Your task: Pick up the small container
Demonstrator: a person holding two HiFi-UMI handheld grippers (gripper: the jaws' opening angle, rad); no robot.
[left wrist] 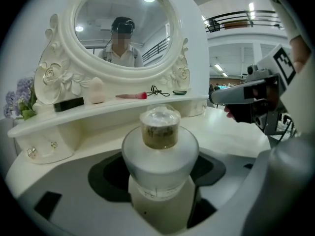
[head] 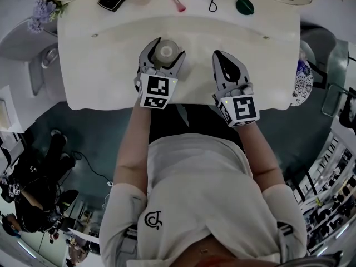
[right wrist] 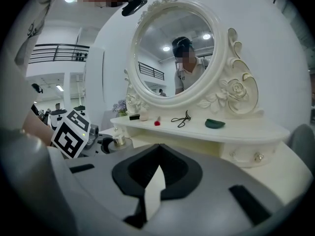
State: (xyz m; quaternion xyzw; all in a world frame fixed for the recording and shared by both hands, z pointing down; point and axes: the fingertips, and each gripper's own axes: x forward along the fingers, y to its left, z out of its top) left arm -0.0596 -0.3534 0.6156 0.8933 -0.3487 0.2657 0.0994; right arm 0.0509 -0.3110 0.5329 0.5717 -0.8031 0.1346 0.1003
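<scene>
Small container [left wrist: 160,151] is sitting between the left gripper's [head: 168,44] released jaws, positioned for clamping; right gripper [head: 221,55] is idling beside it, clenched empty.

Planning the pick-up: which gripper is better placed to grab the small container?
Left. The left gripper has its open jaws on either side of the small container on the table; the right gripper is shut, empty, off to the side.
</scene>
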